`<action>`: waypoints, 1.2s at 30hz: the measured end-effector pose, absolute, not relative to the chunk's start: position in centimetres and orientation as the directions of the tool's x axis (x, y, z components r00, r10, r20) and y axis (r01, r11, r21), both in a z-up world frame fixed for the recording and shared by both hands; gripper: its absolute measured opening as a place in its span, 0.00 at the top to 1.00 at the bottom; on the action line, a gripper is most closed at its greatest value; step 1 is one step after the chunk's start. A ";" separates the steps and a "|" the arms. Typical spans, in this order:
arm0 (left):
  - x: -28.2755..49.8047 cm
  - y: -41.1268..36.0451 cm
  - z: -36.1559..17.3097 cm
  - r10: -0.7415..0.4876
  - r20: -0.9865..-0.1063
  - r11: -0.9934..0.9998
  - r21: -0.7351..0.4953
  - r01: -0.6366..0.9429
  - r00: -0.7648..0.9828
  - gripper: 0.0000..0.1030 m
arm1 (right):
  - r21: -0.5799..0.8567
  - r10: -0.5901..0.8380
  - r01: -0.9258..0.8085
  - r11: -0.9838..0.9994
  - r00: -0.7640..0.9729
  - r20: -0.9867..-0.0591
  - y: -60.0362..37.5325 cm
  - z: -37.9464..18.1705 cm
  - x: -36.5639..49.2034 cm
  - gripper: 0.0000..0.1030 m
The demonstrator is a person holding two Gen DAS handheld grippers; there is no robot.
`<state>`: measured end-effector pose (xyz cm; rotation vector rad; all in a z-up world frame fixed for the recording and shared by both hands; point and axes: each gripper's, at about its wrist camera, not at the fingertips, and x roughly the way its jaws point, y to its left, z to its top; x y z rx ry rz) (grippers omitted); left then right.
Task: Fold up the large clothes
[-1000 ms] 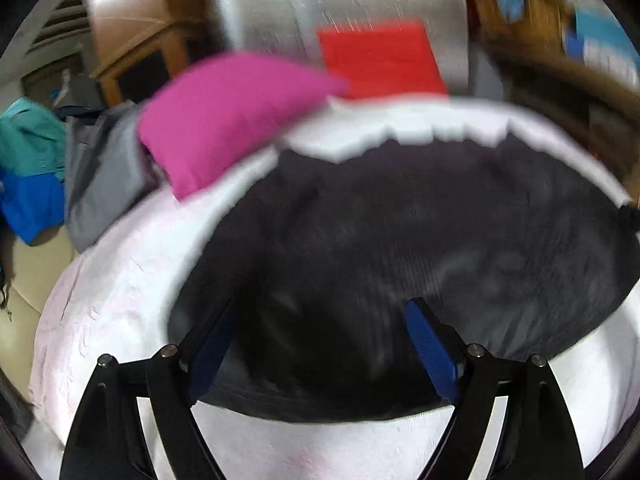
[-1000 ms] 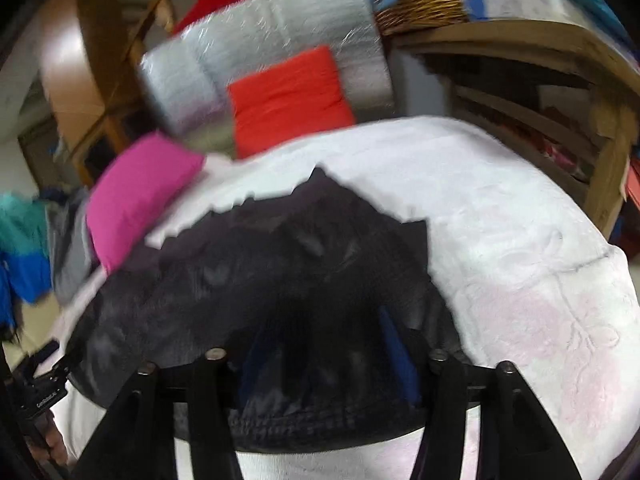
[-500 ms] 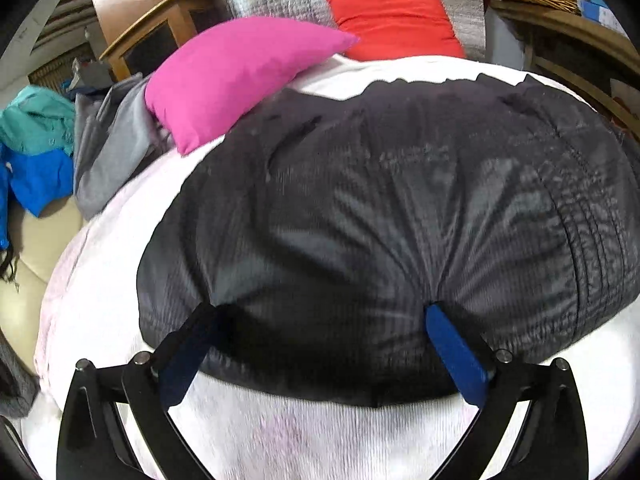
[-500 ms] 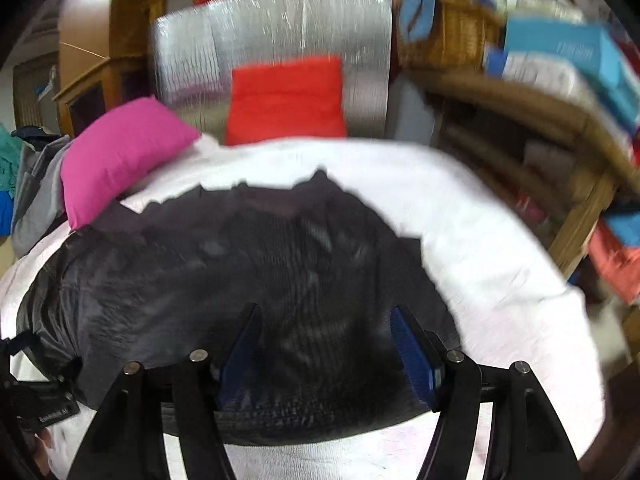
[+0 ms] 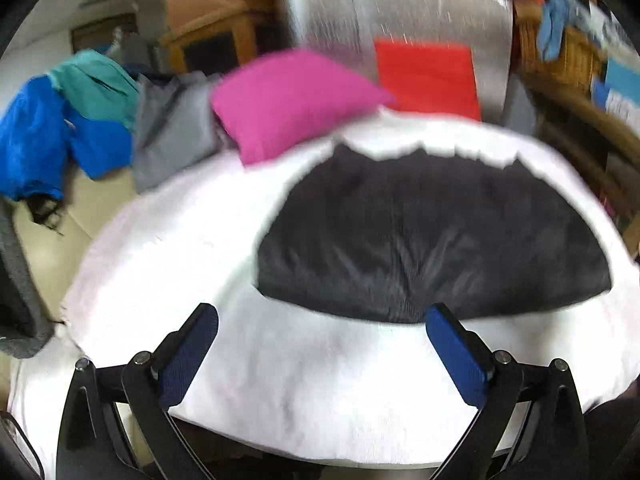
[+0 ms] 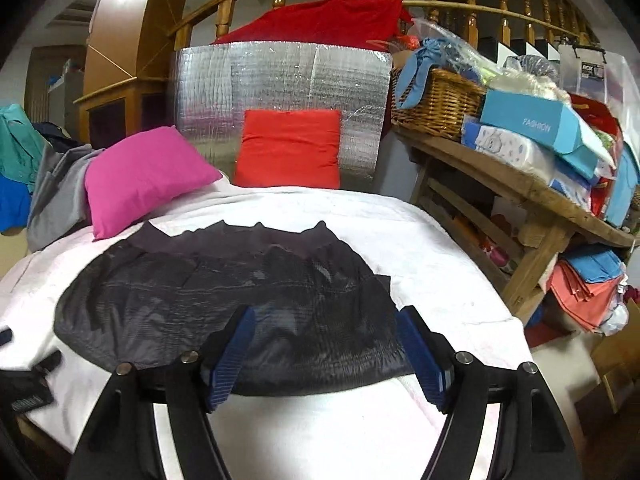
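A black quilted jacket [image 5: 432, 236] lies folded flat on a white-covered bed [image 5: 168, 264]. It also shows in the right wrist view [image 6: 240, 300]. My left gripper [image 5: 322, 336] is open and empty, back from the jacket's near hem, over bare white cover. My right gripper [image 6: 326, 340] is open and empty, with its blue pads [image 6: 420, 354] above the jacket's near right edge. The left gripper's tip [image 6: 24, 376] shows at the left edge of the right wrist view.
A pink pillow [image 6: 144, 176] and a red pillow [image 6: 290, 148] sit at the bed's head against a silver foil panel [image 6: 280, 80]. Blue, teal and grey clothes [image 5: 92, 120] pile at the left. A cluttered wooden shelf [image 6: 520, 184] stands right of the bed.
Both grippers have pulled back from the jacket. The left gripper, earlier over the jacket's hem, now hangs over bare white cover. The jacket lies still.
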<state>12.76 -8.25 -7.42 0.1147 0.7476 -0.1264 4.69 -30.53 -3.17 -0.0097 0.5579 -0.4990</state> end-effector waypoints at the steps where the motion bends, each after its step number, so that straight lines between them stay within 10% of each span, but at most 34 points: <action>1: 11.9 -7.9 -6.2 -0.065 -0.663 0.987 0.065 0.144 0.746 0.00 | -0.147 -0.459 0.451 0.880 0.733 -0.502 -29.9 -2.5 4.0 0.23; 16: -0.3 -4.3 6.8 -0.011 -0.375 0.991 0.122 0.061 0.927 0.00 | -0.038 -0.397 0.427 0.903 0.801 -0.448 -24.5 6.0 -5.7 0.18; 36: -5.1 -3.0 10.8 0.035 -0.281 0.987 0.158 0.010 0.959 0.00 | -0.021 -0.379 0.409 0.912 0.823 -0.423 -20.6 9.5 -10.4 0.18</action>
